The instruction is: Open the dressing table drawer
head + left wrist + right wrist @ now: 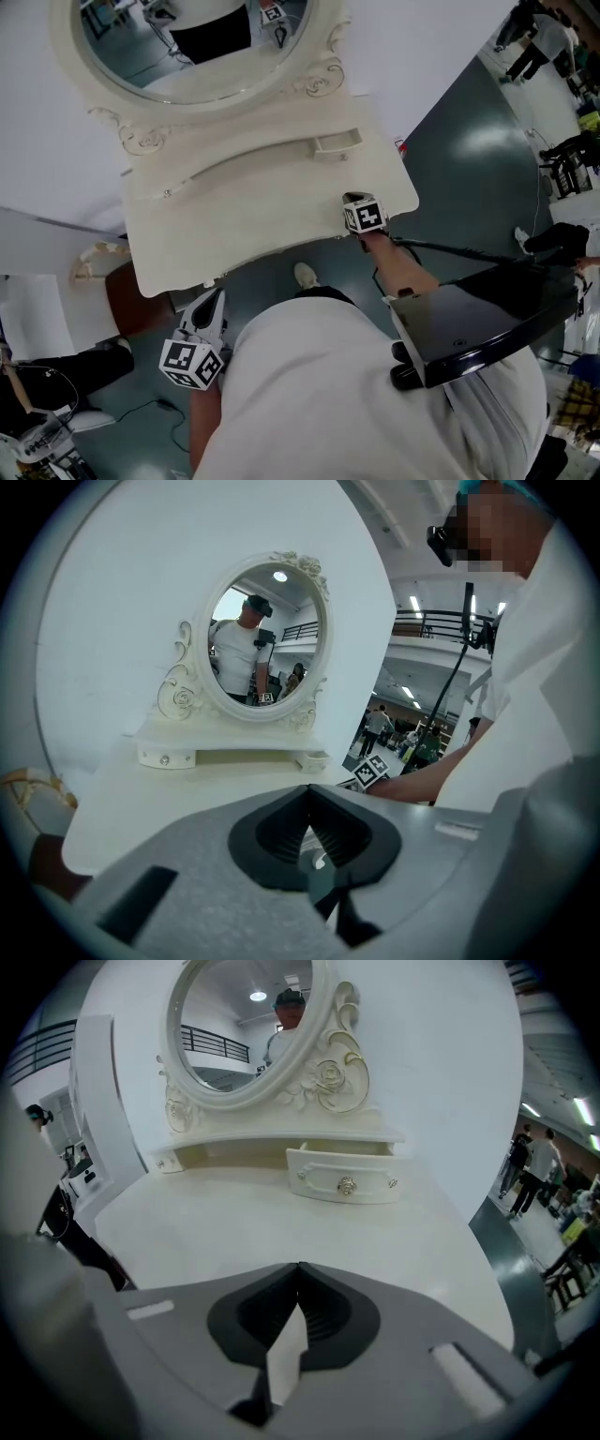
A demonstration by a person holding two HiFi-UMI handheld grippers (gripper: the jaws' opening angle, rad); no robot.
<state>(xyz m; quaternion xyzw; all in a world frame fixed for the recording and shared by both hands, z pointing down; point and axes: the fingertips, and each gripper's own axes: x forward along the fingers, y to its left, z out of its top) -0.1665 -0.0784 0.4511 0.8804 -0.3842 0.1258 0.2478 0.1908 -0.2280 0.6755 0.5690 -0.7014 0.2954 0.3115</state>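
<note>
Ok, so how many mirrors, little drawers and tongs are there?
Mirror: 1
Drawers: 2, the open drawer and the shut drawer
Tongs: 2, the left tongs and the right tongs
Total: 5

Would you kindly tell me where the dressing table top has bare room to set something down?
The broad tabletop between the pulled-out drawer and the front edge is bare. It is crowded only along the back, under the mirror, and at the right front edge, where the right claw hovers.
</note>
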